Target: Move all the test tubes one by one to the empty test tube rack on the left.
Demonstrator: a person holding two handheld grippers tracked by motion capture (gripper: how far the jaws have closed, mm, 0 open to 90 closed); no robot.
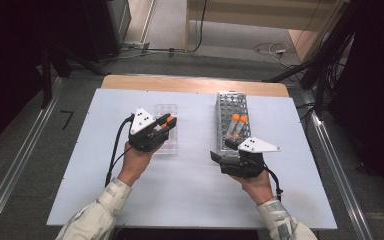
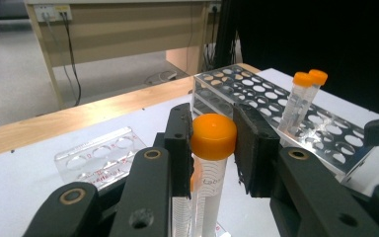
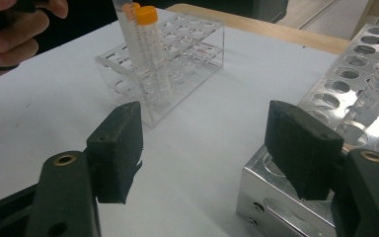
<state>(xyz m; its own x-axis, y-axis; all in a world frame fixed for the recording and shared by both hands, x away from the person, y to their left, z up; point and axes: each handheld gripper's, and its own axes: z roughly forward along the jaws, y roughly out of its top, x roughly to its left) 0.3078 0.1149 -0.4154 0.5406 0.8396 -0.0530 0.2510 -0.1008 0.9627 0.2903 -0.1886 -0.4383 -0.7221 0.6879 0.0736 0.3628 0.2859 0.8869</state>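
Left of centre on the white table (image 1: 190, 200), an orange-capped tube (image 2: 212, 148) stands upright between my left gripper's (image 1: 166, 123) jaws, which close on it just under the cap, over the clear plastic rack (image 3: 177, 54). Right of centre, two more capped tubes (image 1: 237, 126) lean in the metal rack (image 1: 232, 107). Lower right, my right gripper (image 3: 212, 148) hangs wide open and empty beside that rack's near corner.

Grey floor (image 1: 25, 150), wooden desk (image 2: 128, 29) beyond, cables (image 1: 270, 49) trailing.
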